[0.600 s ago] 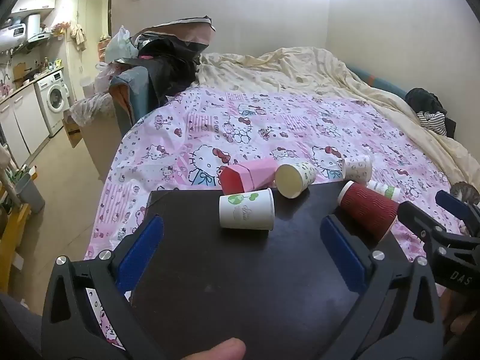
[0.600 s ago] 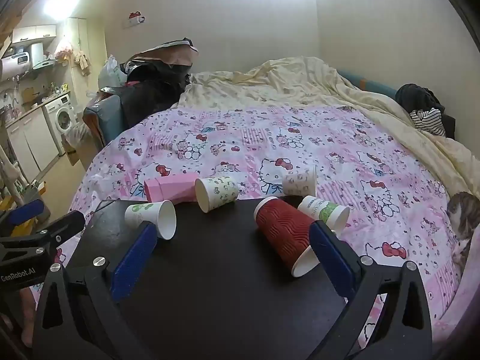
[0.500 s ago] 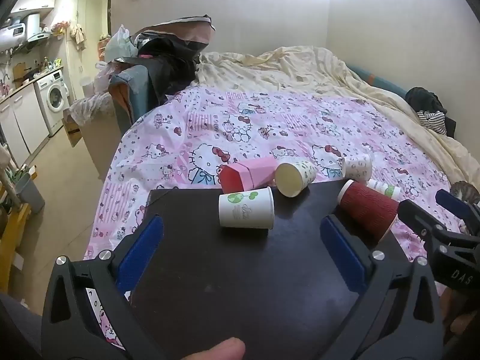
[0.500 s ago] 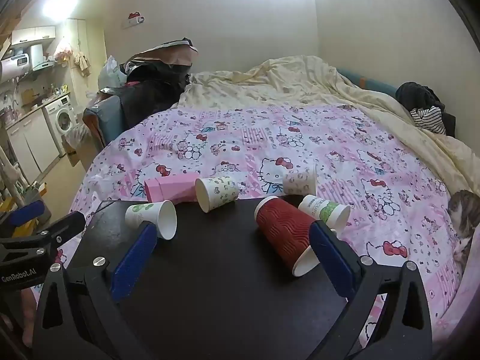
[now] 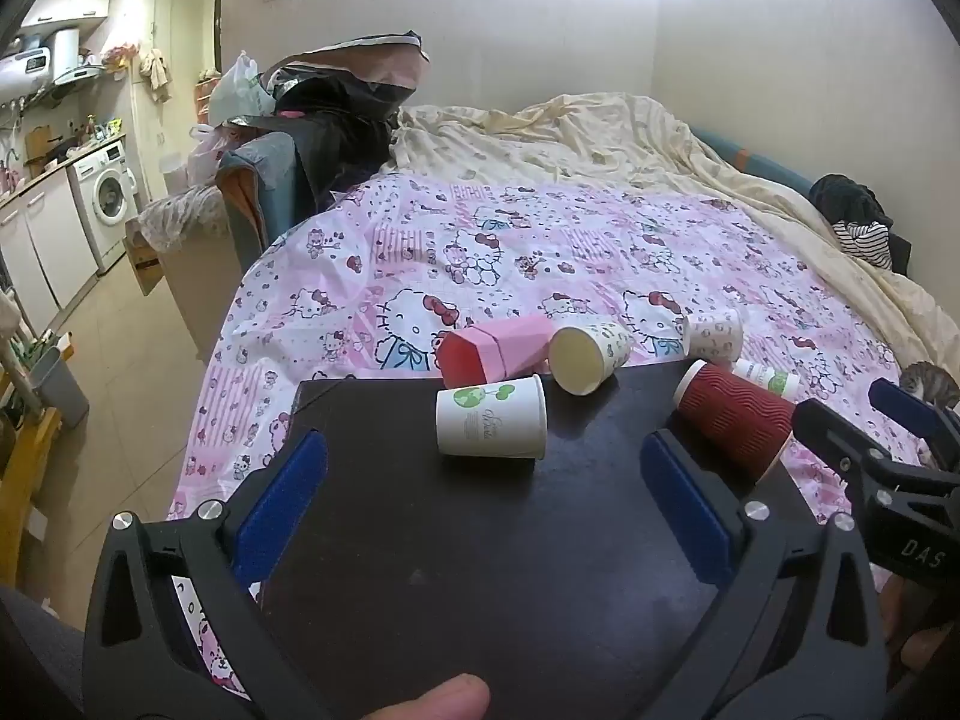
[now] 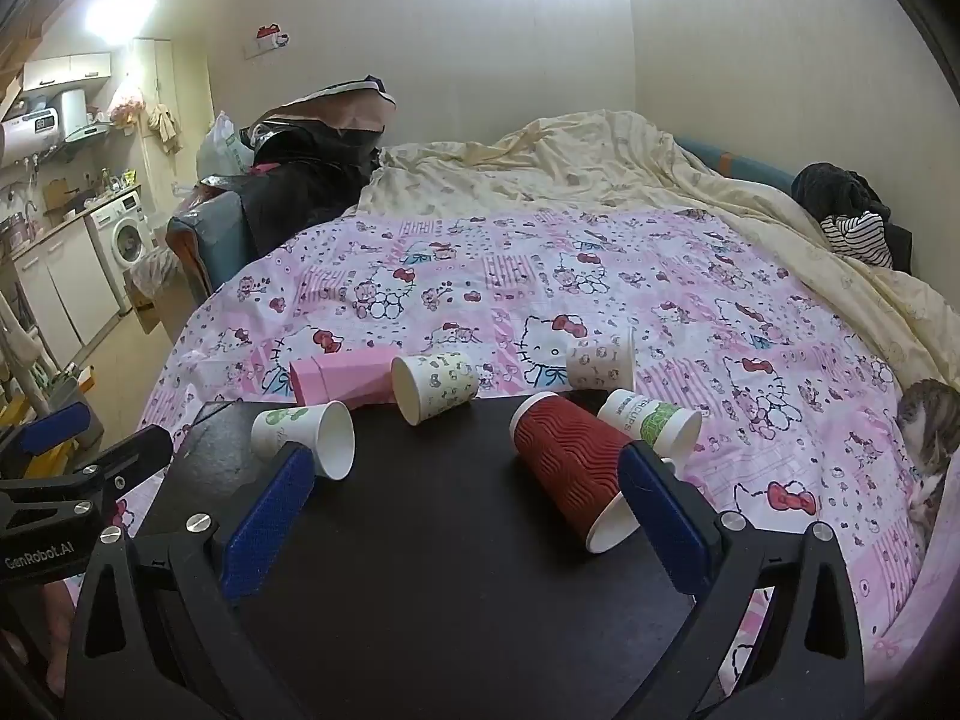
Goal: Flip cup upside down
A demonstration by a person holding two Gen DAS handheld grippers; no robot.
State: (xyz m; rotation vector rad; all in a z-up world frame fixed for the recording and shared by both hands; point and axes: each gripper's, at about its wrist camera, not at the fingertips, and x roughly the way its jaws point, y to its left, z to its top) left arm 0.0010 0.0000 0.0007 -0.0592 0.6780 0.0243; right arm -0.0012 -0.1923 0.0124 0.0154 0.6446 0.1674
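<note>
Board: a dark board (image 6: 432,588) lies on the bed's pink sheet (image 6: 600,276); six paper cups sit at its far edge, five on their sides.
White cup: the white cup (image 5: 491,425) with a green print lies on its side, nearest the left gripper, its mouth toward the board's middle.
Red cup: the red cup (image 6: 570,468) lies on its side, mouth toward the camera, just beside the right gripper's right finger.
Other cups: a pink cup (image 5: 495,348), a patterned cup (image 6: 435,387) and a green-label cup (image 6: 651,423) lie on their sides; a small spotted cup (image 6: 600,365) appears to stand, which way up I cannot tell.
Left gripper: the left gripper (image 5: 480,498) hangs spread wide, holding nothing, short of the white cup.
Right gripper: the right gripper (image 6: 462,507) is also spread and empty, over the bare board.
Step in hand: likely the approach to one cup; which one is not settled.
Doing it well: bring the fingers across the cup's mid-wall, squeeze lightly as thin paper dents, lift clear, turn the mouth down, then set the rim flat on bare board away from its neighbours.
Risk: a lying cup rolls if nudged; the board's edge is near.
</note>
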